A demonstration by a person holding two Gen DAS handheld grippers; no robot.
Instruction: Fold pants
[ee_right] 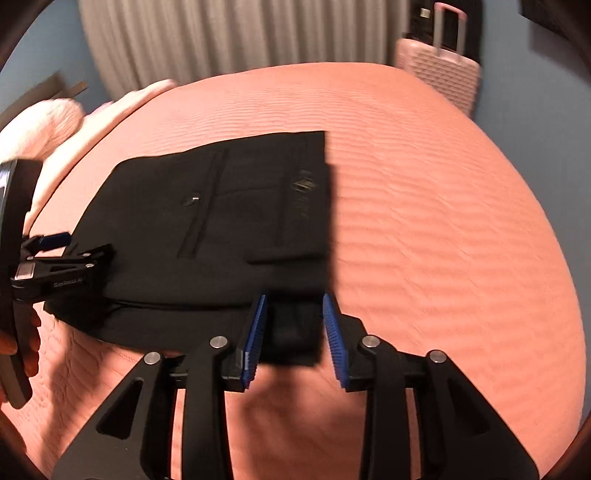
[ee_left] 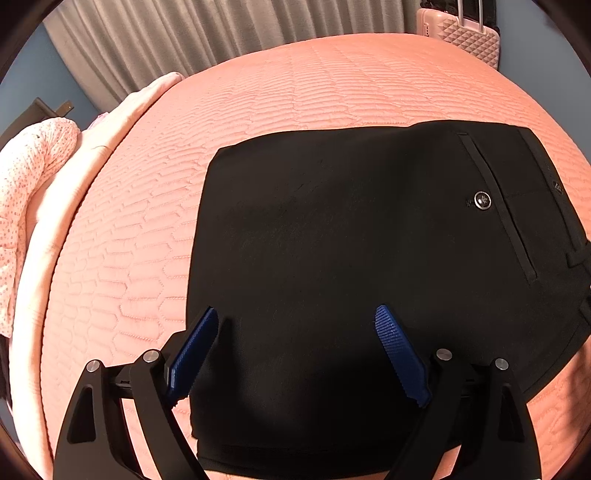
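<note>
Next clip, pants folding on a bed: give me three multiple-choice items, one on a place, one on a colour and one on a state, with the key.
1. Where does the pink suitcase stand?
A) beyond the far corner of the bed
B) on top of the bed
C) in a person's hand

2. What colour are the pants?
A) white
B) black
C) blue

3. How do the left tongs stand?
A) shut on a sock
B) shut on nothing
C) wide open above the pants

Key:
1 A, it rises behind the bed's far edge.
2 B, they lie dark against the salmon bed.
3 C, the blue pads stand far apart and clamp nothing.
</note>
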